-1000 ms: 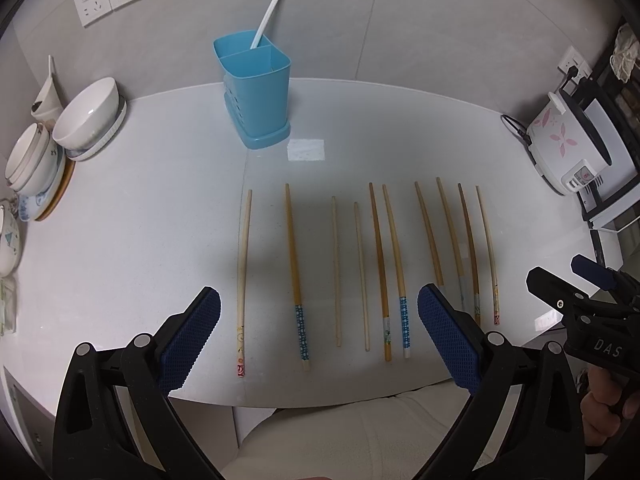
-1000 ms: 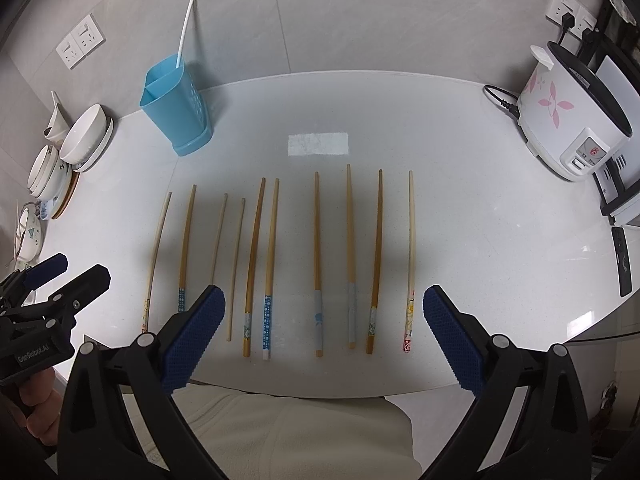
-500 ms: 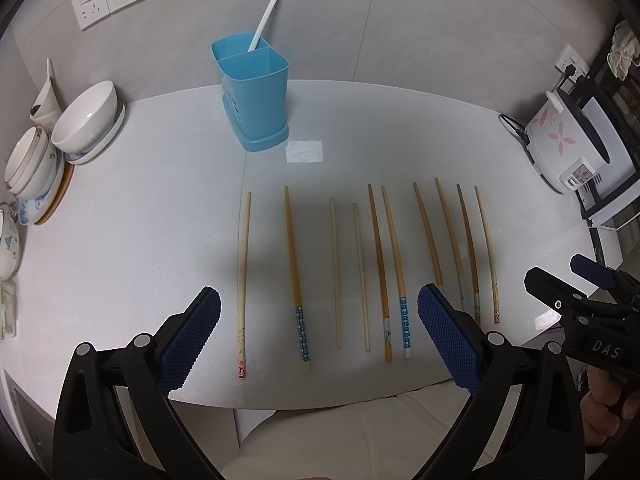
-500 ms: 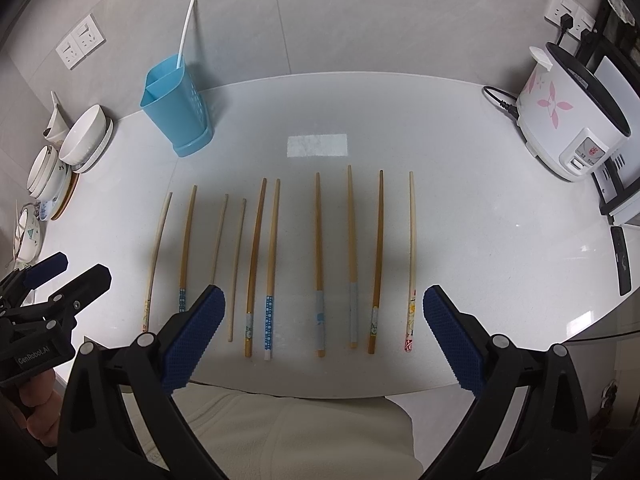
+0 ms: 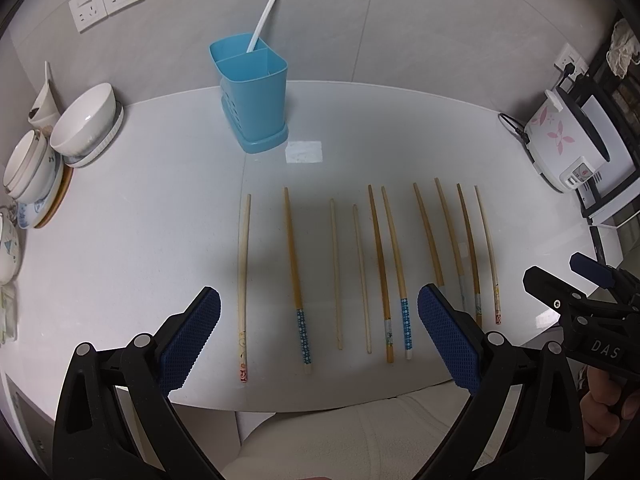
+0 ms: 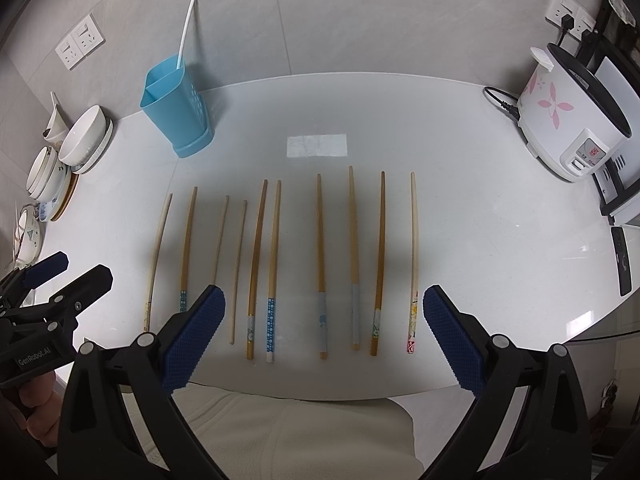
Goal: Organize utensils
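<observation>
ten chopsticks are laid out side by side in a row on the white counter, thin tips pointing toward the wall, decorated ends toward the front edge. none of them touch each other, though a couple of pairs sit close. the far left one is pale with a little pattern at its end, the next has a blue dotted band.

the blue utensil holder stands upright at the back of the counter, well apart from the row, over toward its left end. it has two compartments, and a white chopstick pair or straw (can't tell which) leans out of the rear one.

left hand-held gripper is spread wide with nothing between its blue pads, hovering over the near edge of the counter above the left half of the row. right hand-held gripper is the same deal, wide apart and holding nothing, over the right half. you can see a hand on the left tool's handle in the right wrist view.

off to the left there's a stack of bowls and plates, and on the right a white rice cooker with pink flowers, plugged in. there's a pale rectangular patch on the counter behind the row.
</observation>
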The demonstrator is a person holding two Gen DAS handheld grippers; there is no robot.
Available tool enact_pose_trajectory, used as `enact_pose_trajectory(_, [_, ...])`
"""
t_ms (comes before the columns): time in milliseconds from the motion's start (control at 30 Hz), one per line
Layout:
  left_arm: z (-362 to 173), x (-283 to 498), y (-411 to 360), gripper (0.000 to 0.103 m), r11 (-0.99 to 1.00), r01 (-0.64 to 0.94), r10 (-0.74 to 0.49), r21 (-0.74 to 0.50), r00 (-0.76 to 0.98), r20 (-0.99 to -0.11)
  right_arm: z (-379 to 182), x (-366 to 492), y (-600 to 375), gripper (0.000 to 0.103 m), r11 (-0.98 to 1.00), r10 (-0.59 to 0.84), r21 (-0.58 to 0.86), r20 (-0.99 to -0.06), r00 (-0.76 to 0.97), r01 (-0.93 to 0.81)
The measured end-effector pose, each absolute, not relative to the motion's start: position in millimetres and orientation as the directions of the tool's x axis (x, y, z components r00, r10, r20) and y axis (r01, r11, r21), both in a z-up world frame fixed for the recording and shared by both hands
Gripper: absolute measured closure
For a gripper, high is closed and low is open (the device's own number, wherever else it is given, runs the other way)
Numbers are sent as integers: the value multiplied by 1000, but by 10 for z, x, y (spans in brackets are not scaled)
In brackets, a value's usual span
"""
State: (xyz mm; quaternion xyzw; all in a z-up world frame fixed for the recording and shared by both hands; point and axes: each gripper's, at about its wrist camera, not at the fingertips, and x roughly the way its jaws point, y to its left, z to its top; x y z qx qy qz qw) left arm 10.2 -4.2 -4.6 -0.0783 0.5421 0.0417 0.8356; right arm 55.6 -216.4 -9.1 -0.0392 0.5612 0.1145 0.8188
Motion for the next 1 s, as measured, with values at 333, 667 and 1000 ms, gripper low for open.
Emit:
enact_pose_trajectory(333, [-75,159,5,6,985,-141,-35,-101,408,-912,-115,594,-2151,8,970,156,81,-931,330,-230])
enact_pose_trajectory(667, [-443,370,434,7,972,-207,-21,-112,398,-917,-471,895,-2184,15,972,137,58,-927,348,-229])
enact_pose_trajectory(1000, [-1172,472,910,12,957,-277,2,-82,292,-957,-1230,1133,-2186,54,968,106,53,-972,210,-244])
